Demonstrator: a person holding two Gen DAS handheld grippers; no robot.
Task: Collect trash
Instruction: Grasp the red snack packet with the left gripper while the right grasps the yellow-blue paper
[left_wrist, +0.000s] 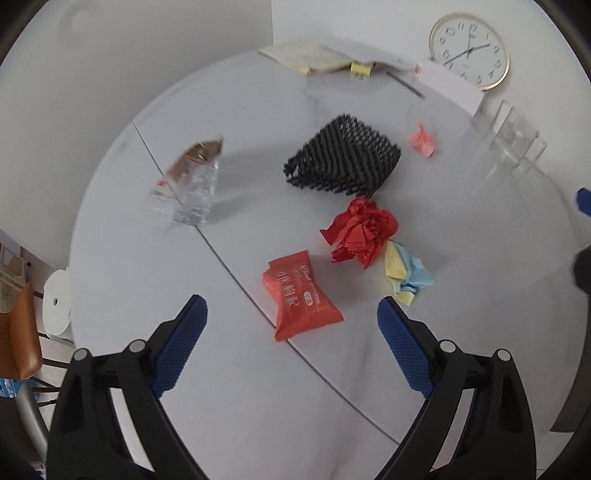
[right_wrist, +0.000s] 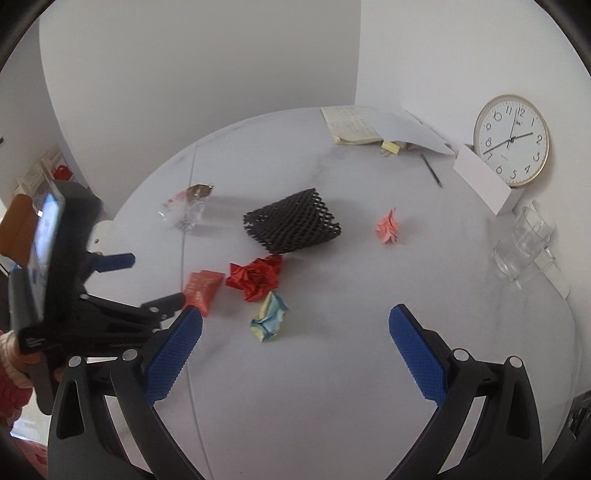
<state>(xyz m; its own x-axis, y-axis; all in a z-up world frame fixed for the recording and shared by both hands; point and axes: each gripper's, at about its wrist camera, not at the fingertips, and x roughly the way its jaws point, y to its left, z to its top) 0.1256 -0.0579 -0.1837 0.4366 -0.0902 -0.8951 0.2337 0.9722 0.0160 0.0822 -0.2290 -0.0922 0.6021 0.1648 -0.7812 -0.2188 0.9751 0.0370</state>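
Nearest, both the left gripper and right gripper hang spread and empty. Just ahead, the slick red snack wrapper could slide from a pinch — beyond, the crumpled red paper touches the black mesh sleeve and may drag it.

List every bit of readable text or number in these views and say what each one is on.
"12", "1", "2", "3", "4", "5", "6", "8": hour numerals on the wall clock; the brand under the "12" is too small to read.
Red snack wrapper: white Chinese characters and small Latin lettering, too blurred to quote.
Crushed plastic bottle: red mark on the label, unreadable.
Open notebook: faint lines, unreadable.
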